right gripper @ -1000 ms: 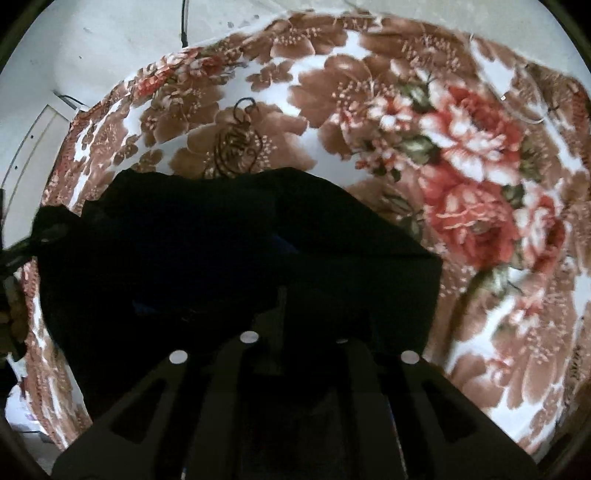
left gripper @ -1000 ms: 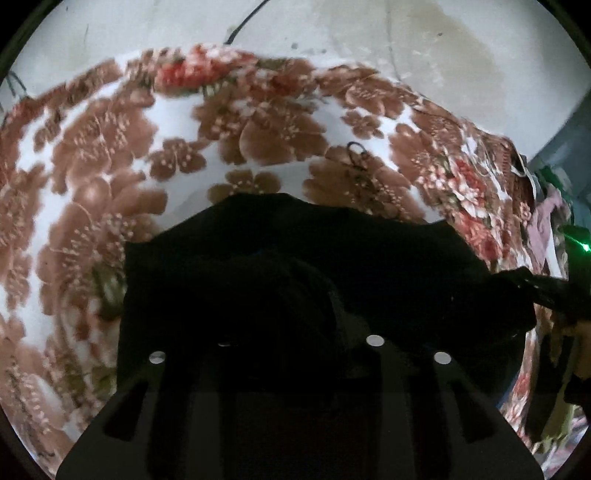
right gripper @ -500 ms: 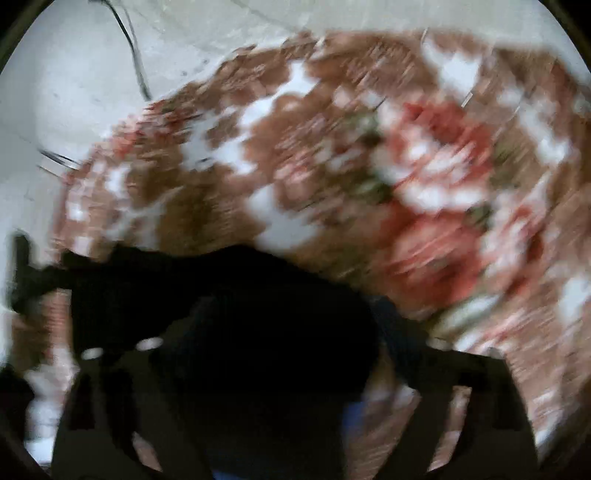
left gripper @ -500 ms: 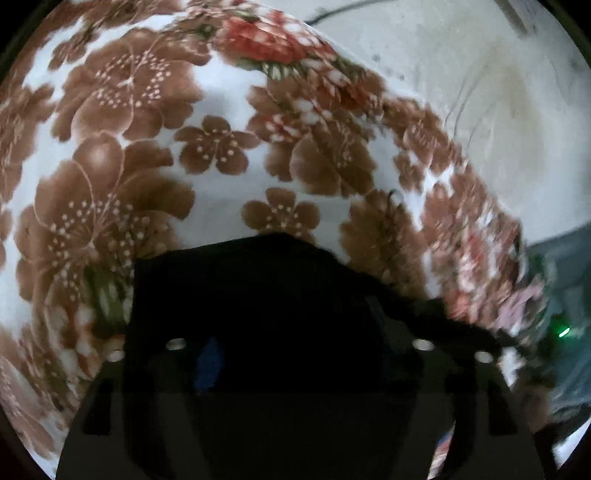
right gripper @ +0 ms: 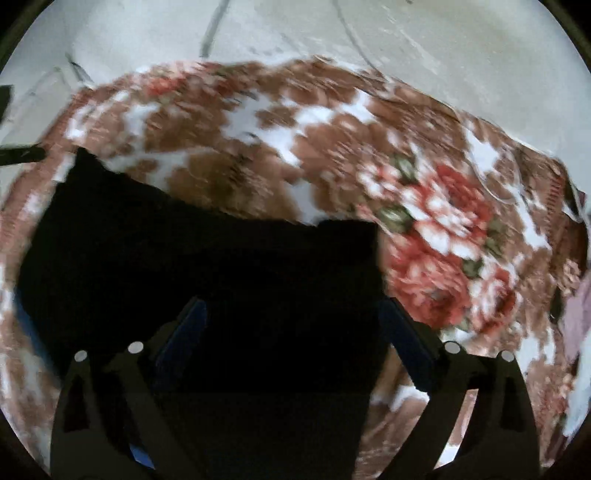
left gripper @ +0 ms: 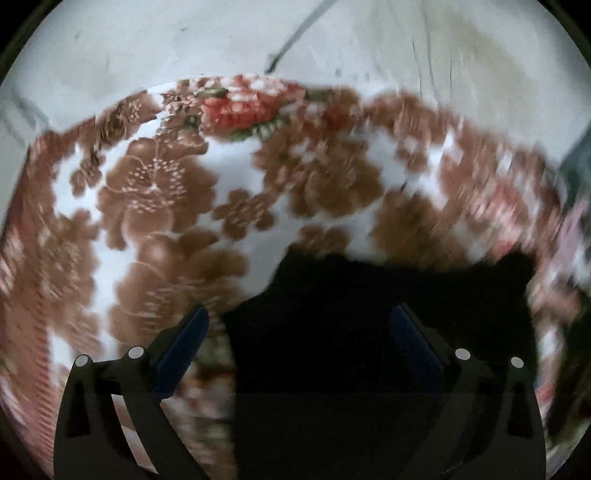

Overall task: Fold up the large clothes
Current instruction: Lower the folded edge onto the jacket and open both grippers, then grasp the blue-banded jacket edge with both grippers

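L tool (left gripper: pixel 299 325) wide | R tool (right gripper: pixel 291 317) wide | black garment (right gripper: pixel 207 273) on floral blanket (right gripper: pixel 424 206)

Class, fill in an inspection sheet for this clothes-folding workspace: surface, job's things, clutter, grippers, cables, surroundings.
Surface: floral blanket, brown and red flowers on white, blurred by motion.
Job's things: black garment lying on the blanket, reaching between both pairs of fingers.
Clutter: pale fabric at the blanket's right edge, unclear.
Grippers: left gripper open; right gripper open; neither clamps the garment.
Cables: dark cable on the floor beyond the blanket.
Surroundings: pale stained floor.
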Demonstrator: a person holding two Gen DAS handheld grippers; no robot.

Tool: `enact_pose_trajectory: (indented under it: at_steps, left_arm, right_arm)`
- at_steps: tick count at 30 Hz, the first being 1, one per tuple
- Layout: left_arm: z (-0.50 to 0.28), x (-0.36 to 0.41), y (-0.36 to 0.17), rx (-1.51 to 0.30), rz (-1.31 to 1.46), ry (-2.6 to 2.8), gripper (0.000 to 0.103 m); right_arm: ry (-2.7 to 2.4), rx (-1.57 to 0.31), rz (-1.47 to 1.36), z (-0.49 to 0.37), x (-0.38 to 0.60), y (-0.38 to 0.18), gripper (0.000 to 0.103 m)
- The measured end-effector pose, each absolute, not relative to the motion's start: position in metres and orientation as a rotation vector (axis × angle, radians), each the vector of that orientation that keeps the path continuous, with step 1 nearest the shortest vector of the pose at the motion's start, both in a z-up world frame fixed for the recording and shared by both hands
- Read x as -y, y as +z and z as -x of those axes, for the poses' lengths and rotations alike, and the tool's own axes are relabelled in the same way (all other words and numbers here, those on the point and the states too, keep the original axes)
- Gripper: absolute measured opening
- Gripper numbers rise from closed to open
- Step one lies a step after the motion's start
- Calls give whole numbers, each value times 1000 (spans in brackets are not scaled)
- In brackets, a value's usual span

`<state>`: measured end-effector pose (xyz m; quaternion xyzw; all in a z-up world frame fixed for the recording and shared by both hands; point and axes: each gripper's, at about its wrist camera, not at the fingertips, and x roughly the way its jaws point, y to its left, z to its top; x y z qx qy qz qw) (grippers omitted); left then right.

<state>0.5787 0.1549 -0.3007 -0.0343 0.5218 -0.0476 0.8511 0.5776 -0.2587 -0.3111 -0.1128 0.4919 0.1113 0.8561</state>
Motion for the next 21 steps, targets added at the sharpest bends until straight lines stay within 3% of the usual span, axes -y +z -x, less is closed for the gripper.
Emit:
enact_pose_trajectory:
  at_steps: [4, 9, 10, 13, 14, 15, 16, 17, 19, 21]
  left_arm:
    - [-587, -176, -326, -1135, 40, -144, 95]
    - [-603, -165, -353, -1142, -43, -206, 95]
    - [-605, -162, -359, -1153, -58, -207, 90]
    - [-606, -157, -371, -1193, -16, -241, 66]
    - [-604, -154, -371, -1188, -25, -247, 48]
    - [-602, -152, -370, -1184, -38, -247, 39]
    - [-600, -150, -369, -1181, -44, -246, 23]
    - [-598, -147, -367, -1180, -43, -251, 15]
    - [-596, -145, -363, -1185, -38, -251, 10]
    - [-593, -147, -356, -1175, -25, -241, 9]
  right_arm:
    - [233, -980, 366, -592, 276, -319, 97]
    - [306, -1047, 304, -623, 291, -343, 97]
    - [325, -1049, 279, -625, 291, -345, 97]
    - [358, -1089, 271, -634, 283, -357, 83]
    - [371, -1099, 274, -636, 280, -360, 73]
    - [394, -1105, 280, -636, 274, -361, 57]
    - [408, -1110, 295, -636, 269, -361, 52]
    - [412, -1106, 315, -635, 266, -362, 41]
    - [411, -1081, 359, -631, 262, -360, 25]
    - [400, -1071, 357, -628, 267, -354, 20]
